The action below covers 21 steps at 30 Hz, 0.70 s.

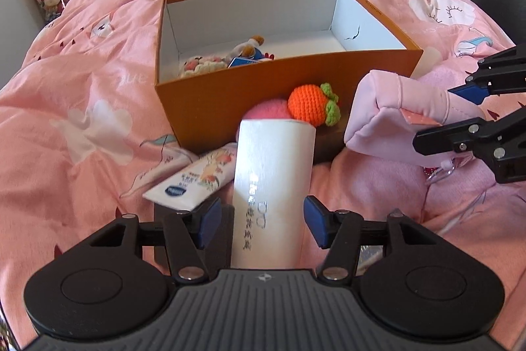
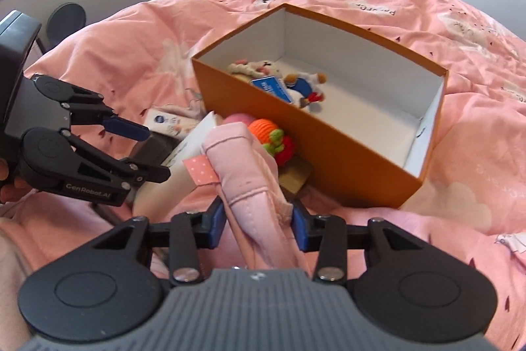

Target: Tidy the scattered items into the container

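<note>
Pink ball (image 1: 263, 111) half behind cylinder (image 1: 273, 186)

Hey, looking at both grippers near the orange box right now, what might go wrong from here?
1. The left gripper is open around the white tube, pads apart from it; closing off-centre could let it slip or roll.
2. The right gripper pinches the soft pink pouch, which could sag and snag the orange box wall.
3. The grippers work close together, so they may collide.
</note>
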Each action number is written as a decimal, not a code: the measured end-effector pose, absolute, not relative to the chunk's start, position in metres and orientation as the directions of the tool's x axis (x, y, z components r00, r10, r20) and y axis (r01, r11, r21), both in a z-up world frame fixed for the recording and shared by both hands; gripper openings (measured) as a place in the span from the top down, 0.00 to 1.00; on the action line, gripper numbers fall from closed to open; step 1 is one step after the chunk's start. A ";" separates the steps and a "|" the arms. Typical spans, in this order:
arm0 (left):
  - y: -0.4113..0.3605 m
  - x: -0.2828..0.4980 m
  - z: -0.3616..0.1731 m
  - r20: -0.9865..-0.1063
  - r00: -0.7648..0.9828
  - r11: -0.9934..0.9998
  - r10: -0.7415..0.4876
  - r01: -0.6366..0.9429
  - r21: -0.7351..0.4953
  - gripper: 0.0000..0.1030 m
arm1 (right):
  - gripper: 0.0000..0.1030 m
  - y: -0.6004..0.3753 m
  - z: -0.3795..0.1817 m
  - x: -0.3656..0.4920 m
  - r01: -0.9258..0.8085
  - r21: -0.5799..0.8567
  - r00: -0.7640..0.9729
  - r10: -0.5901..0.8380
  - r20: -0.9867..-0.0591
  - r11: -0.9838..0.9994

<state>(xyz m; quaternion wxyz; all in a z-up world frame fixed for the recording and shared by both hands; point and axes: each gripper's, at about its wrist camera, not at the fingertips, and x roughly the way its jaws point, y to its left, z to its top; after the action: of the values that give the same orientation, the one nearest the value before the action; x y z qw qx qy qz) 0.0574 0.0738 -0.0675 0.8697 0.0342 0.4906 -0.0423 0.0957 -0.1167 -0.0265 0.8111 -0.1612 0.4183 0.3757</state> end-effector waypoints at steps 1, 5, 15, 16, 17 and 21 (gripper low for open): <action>0.074 0.060 -0.069 -0.856 0.515 0.993 -0.046 0.118 0.018 0.34 | 0.57 -0.117 -0.027 0.098 -0.743 0.058 0.364 0.476 -0.801 0.667; 0.078 0.072 -0.078 -0.871 0.481 0.985 -0.103 0.173 -0.021 0.30 | 0.57 -0.116 -0.033 0.103 -0.743 0.079 0.347 0.483 -0.804 0.665; 0.083 0.093 -0.099 -0.896 0.415 0.977 -0.157 0.197 -0.080 0.28 | 0.56 -0.118 -0.042 0.116 -0.733 0.143 0.306 0.510 -0.804 0.665; 0.083 0.095 -0.101 -0.898 0.409 0.977 -0.160 0.197 -0.084 0.27 | 0.56 -0.119 -0.042 0.117 -0.735 0.145 0.303 0.512 -0.804 0.663; 0.083 0.097 -0.103 -0.900 0.405 0.977 -0.162 0.195 -0.088 0.27 | 0.56 -0.119 -0.042 0.117 -0.735 0.148 0.301 0.513 -0.804 0.662; 0.082 0.100 -0.105 -0.904 0.399 0.980 -0.154 0.175 -0.090 0.27 | 0.56 -0.121 -0.044 0.120 -0.728 0.166 0.293 0.521 -0.801 0.665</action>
<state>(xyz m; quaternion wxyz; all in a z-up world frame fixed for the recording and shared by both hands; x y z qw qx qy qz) 0.1003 0.0816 -0.1051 0.8363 0.0097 0.5393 -0.0985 0.1199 -0.1208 -0.0436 0.7958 -0.1160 0.4462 0.3926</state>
